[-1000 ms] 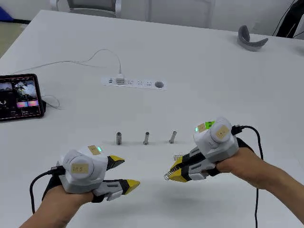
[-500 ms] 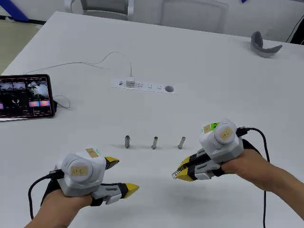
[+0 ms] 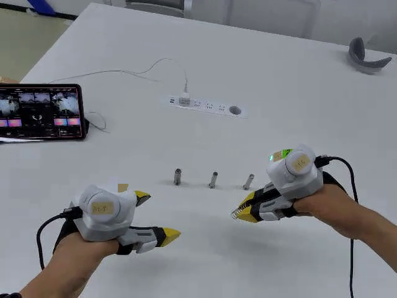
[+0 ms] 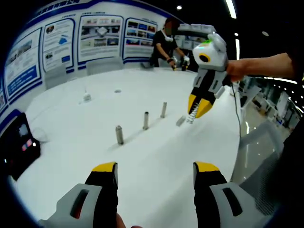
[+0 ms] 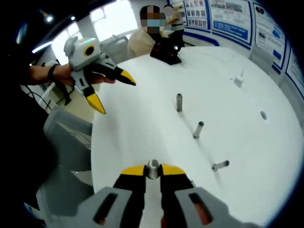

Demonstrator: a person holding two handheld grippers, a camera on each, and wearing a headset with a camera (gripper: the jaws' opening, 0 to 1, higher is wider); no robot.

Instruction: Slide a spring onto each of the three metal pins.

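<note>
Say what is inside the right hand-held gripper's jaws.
A spring is clamped in the right hand-held gripper, one end sticking out past the tips. The part between the jaws is covered.

Three pins (image 3: pixel 178 177) (image 3: pixel 213 180) (image 3: pixel 249 181), two grippers (image 3: pixel 159 215) (image 3: pixel 243 210), one held spring (image 3: pixel 236 214)
</note>
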